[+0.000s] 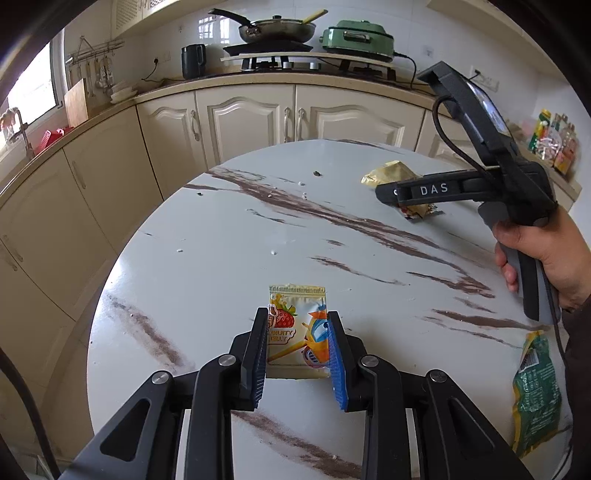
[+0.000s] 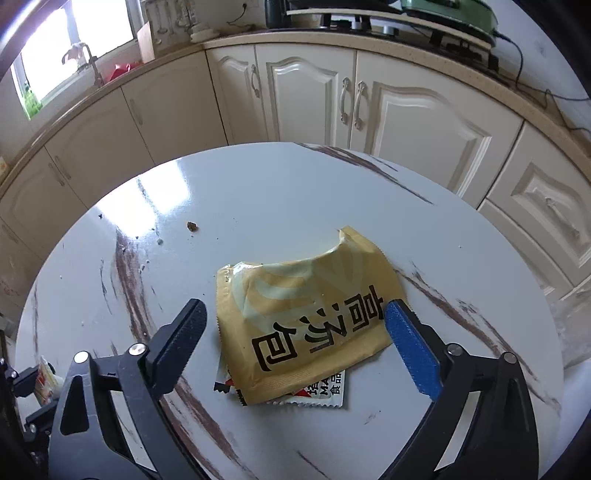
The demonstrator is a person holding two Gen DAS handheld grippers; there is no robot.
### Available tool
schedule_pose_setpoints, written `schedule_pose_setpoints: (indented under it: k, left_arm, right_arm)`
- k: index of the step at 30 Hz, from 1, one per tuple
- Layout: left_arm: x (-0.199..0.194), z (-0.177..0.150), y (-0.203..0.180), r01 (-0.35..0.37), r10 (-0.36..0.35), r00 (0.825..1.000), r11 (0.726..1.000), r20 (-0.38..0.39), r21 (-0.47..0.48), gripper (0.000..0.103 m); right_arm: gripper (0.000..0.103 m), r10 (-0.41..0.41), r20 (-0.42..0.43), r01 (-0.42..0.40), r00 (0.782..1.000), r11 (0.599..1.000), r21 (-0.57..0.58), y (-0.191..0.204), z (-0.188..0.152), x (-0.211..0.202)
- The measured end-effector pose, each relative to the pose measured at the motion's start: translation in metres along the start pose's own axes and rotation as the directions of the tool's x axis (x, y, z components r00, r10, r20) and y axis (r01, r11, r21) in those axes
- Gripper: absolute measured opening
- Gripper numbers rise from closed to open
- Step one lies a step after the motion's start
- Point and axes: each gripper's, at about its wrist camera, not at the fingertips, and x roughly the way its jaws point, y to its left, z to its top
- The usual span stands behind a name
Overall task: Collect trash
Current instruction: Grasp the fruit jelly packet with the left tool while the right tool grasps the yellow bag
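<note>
Three pieces of trash lay in reach on the round marble-patterned table (image 1: 229, 236). The left gripper (image 1: 297, 354) had its jaws drawn narrow about a fruit jelly packet (image 1: 295, 332) lying flat near the table's near edge; the pads stood at the packet's two sides, though whether they actually pressed it could not be told. The right gripper (image 2: 295, 332), held in a hand (image 1: 546, 258), hung over the far side with jaws spread wide around a yellow sachet (image 2: 306, 314), its pads apart from the sachet's edges. That sachet lay crumpled on top of a smaller white wrapper (image 2: 332, 391), which stuck out beneath its near edge. A green bag (image 1: 535, 391) rested at the right rim of the table, well apart from both grippers. Crumbs (image 2: 191, 226) dotted the bare surface between them. Nothing blocked either gripper. Cream cabinets (image 1: 243, 118) ran behind the table, with a frying pan (image 1: 273, 29) and a green cooker (image 1: 354, 38) on the counter.
</note>
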Motion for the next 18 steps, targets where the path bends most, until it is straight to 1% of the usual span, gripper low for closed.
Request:
schedule_pose_setpoints:
  k: [3, 4, 5, 7, 8, 9, 11, 13, 18]
  left_arm:
    - [-0.007, -0.003, -0.002, 0.008, -0.008, 1.0, 1.0, 0.004, 0.001, 0.025]
    - [-0.01, -0.004, -0.003, 0.014, -0.014, 1.0, 1.0, 0.006, 0.002, 0.025]
    - [-0.014, -0.004, -0.003, 0.02, -0.02, 1.0, 1.0, 0.008, 0.002, 0.025]
    - [-0.024, -0.007, -0.006, 0.025, -0.025, 1.0, 1.0, 0.017, 0.003, 0.025]
    - [-0.029, -0.009, -0.007, 0.028, -0.028, 0.999, 1.0, 0.022, 0.0, 0.025]
    - [-0.034, -0.011, -0.008, 0.035, -0.035, 0.999, 0.999, 0.026, -0.001, 0.025]
    - [-0.043, -0.015, -0.012, 0.039, -0.039, 0.999, 0.999, 0.032, -0.007, 0.025]
    - [-0.053, -0.02, -0.014, 0.045, -0.045, 0.998, 0.999, 0.034, -0.009, 0.025]
    - [-0.077, -0.034, -0.02, 0.067, -0.066, 0.997, 0.998, 0.042, -0.019, 0.025]
  right_arm:
    - [0.059, 0.0, 0.005, 0.0, 1.0, 1.0, -0.021, -0.001, -0.006, -0.011]
    - [0.054, -0.007, 0.013, 0.008, 1.0, 0.999, -0.032, 0.0, -0.009, -0.017]
    - [0.042, -0.004, 0.027, 0.005, 1.0, 1.0, -0.03, 0.0, -0.011, -0.025]
    - [0.035, 0.02, 0.037, -0.02, 0.999, 1.0, -0.006, -0.003, -0.016, -0.04]
    - [0.026, 0.037, 0.052, -0.038, 0.998, 0.999, 0.005, -0.005, -0.018, -0.048]
    - [0.022, 0.049, 0.064, -0.05, 0.997, 0.999, 0.014, -0.007, -0.022, -0.058]
    - [0.017, 0.089, 0.079, -0.092, 0.993, 0.995, 0.038, -0.011, -0.031, -0.075]
    - [0.016, 0.127, 0.073, -0.131, 0.989, 0.99, 0.055, -0.014, -0.044, -0.088]
    - [0.014, 0.16, 0.078, -0.165, 0.984, 0.984, 0.061, -0.011, -0.077, -0.117]
